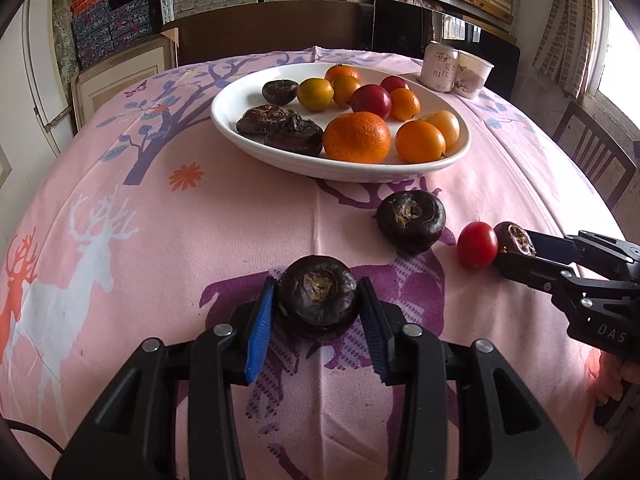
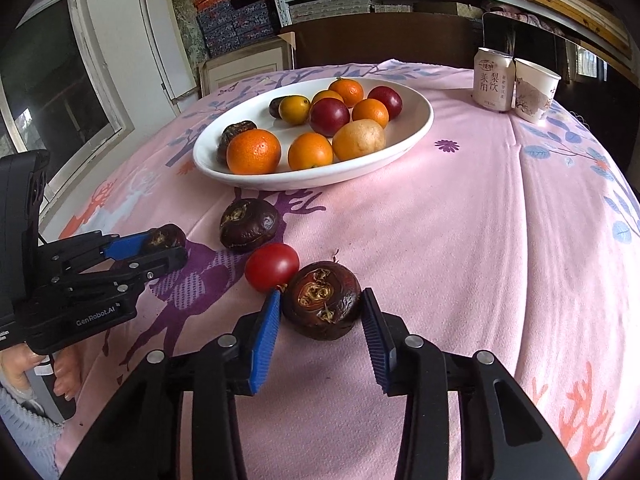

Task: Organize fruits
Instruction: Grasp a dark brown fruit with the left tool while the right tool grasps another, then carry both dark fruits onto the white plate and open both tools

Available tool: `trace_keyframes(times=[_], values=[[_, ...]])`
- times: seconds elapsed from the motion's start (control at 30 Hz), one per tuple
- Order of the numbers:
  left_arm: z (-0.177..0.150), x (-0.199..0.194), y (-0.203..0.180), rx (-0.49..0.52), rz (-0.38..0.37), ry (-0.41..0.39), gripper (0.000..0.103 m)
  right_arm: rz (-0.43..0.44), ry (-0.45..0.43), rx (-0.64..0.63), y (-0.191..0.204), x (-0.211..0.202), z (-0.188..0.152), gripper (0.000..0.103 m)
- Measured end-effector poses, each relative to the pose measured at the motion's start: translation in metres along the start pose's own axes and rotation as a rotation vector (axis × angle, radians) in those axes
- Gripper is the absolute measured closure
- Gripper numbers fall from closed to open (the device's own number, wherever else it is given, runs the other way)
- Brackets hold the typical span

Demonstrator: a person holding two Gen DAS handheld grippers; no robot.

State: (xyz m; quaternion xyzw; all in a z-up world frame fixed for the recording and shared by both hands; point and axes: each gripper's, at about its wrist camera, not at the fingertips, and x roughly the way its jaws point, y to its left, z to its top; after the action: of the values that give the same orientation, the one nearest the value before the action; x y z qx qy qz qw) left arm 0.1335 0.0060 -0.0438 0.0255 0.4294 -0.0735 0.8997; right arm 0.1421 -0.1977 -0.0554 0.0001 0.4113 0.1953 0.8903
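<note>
Fruits (image 1: 356, 136); gripper (image 2: 152, 250) reads "GenRobot.AI"

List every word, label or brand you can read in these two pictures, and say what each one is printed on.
"GenRobot.AI": on the side of the left gripper body.
"DAS": on the side of the right gripper body; it may be cut off.
"梨饮" and "美阳": large characters on the drink can.
Small print on the can: too small to read.
Paper cup: a picture only, no readable text.
</note>
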Motion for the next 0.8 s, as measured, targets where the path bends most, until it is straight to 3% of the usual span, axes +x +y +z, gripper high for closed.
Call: trace_keyframes(times=[0.1, 0.33, 0.57, 0.8], values=[[0.0, -0.005, 0.0, -0.008, 0.007, -0.026, 0.063, 0.007, -0.036, 0.019, -0.004, -0.009, 0.0, 0.062], [0.005, -0.038, 0.009, -0.058, 0.035, -0.168, 0.063, 0.024, -0.153, 0.094, -0.019, -0.037, 0.003, 0.062], [0.007, -0.065, 0.031, -0.139, 0.018, -0.227, 0.063, 0.036, -0.24, 0.151, -0.031, -0.066, -0.006, 0.062], [0.051, -0.075, 0.026, -0.062, 0.067, -0.254, 0.063, 0.078, -0.307, 0.185, -0.039, -0.092, 0.021, 0.062]])
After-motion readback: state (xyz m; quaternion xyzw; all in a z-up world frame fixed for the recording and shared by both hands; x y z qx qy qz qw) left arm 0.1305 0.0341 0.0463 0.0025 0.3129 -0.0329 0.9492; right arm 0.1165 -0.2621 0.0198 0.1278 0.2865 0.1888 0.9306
